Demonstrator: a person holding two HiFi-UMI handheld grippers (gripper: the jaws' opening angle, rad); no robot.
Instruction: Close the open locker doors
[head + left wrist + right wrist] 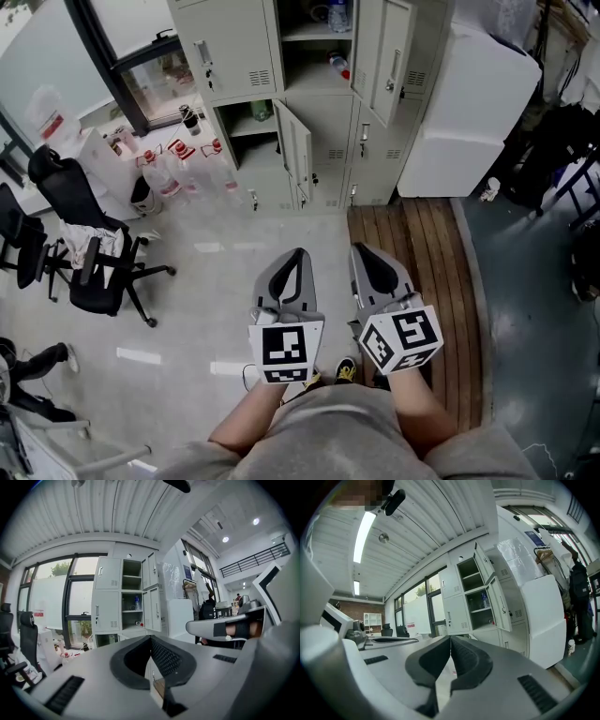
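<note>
Ahead, the lockers (309, 103) are seen well apart from both grippers, with an upper door (390, 58) and a lower door (299, 150) standing open. The left gripper (298, 255) is held pressed together with nothing between its jaws. Just beside it, the right gripper (360, 249) is likewise held pressed together and empty. A bottle (339, 65) is seen on a shelf inside the open upper compartment.

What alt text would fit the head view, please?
A person holds the left tool and right tool, both shut, above a pale floor, facing grey lockers with open doors. A black office chair stands at left.
</note>
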